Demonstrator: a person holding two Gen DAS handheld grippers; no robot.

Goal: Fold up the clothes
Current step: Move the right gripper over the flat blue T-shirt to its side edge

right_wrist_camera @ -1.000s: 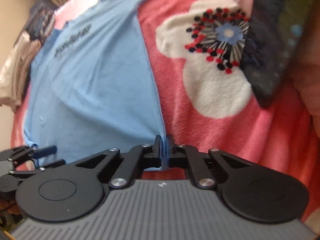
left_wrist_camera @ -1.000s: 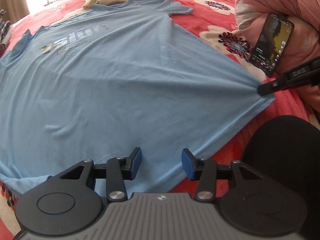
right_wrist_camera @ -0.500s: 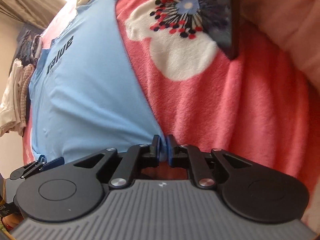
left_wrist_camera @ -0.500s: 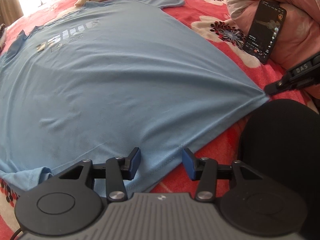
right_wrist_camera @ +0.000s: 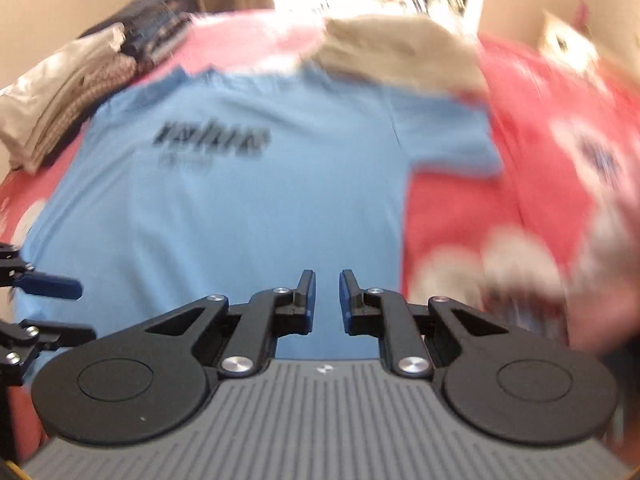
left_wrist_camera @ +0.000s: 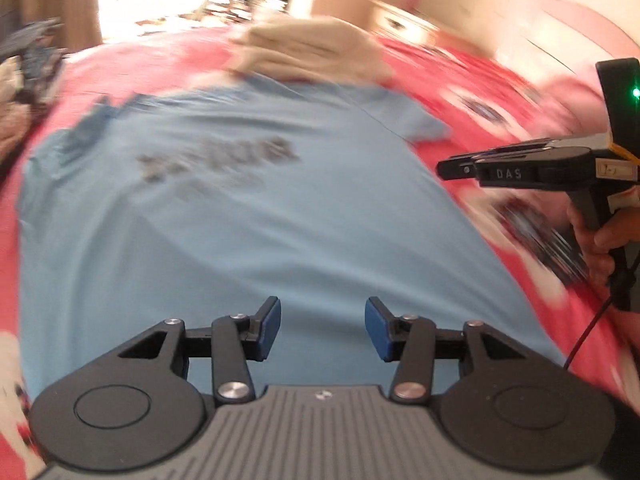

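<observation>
Blue tee [right_wrist_camera: 240, 208] lies flat on the bed [right_wrist_camera: 460, 208], spread ahead of both grippers, no fold made yet. Left gripper [left_wrist_camera: 321, 328] gapes wide w/ nothing in it; right gripper [right_wrist_camera: 327, 300] narrowly parted, also holding nothing. Whole fold still left imo.

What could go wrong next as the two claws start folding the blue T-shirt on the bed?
1. The beige garment seems to overlap the T-shirt at its collar end, so a fold may drag it along.
2. Both the left claw and the right claw are open and hold nothing; both views are blurred, so a hasty grab could miss the hem or bunch the cloth.
</observation>
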